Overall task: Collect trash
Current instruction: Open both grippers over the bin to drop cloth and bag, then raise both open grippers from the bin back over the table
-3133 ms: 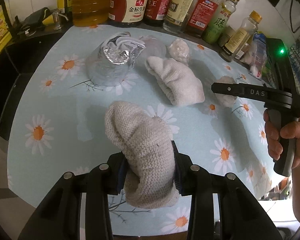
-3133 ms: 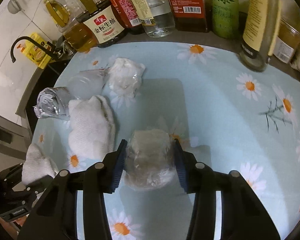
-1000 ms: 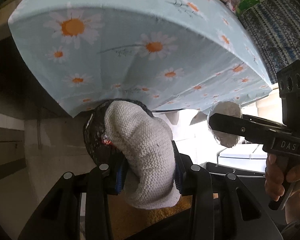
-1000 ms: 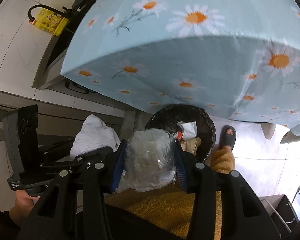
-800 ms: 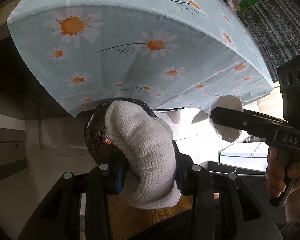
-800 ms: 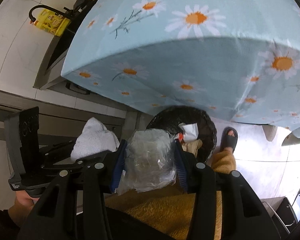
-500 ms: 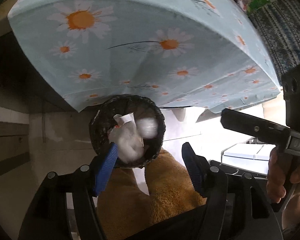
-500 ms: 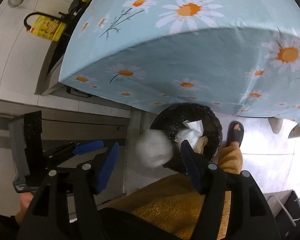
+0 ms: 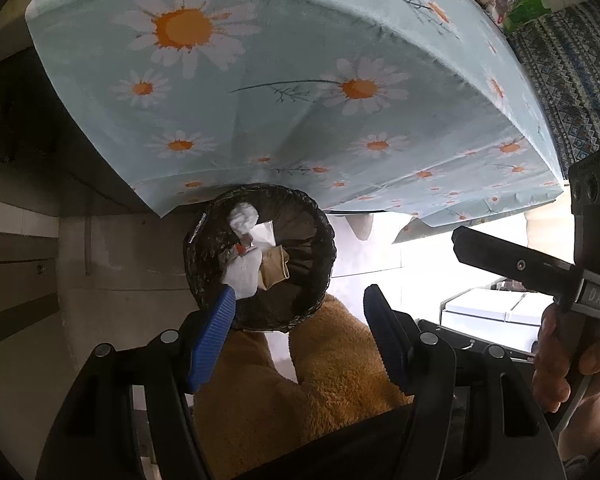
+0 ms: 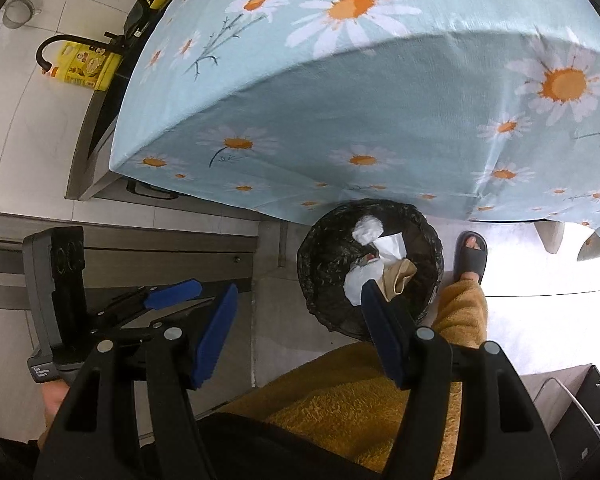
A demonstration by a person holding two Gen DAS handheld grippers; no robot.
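Hanging over the black-lined round bin (image 9: pixel 260 264), both left tongs (image 9: pixel 300 336) and right tongs (image 10: pixel 300 332) stand apart, empty. Crumpled white trash (image 10: pixel 366 230), seemingly tissue and plastic, lies inside, beneath the daisy-cloth bench (image 9: pixel 300 80).

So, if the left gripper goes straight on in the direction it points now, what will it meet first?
Probably the black bin below: the open left gripper looks down toward its near rim and the white trash inside. Depth is unclear, so it may instead reach the person's orange-clad leg first.
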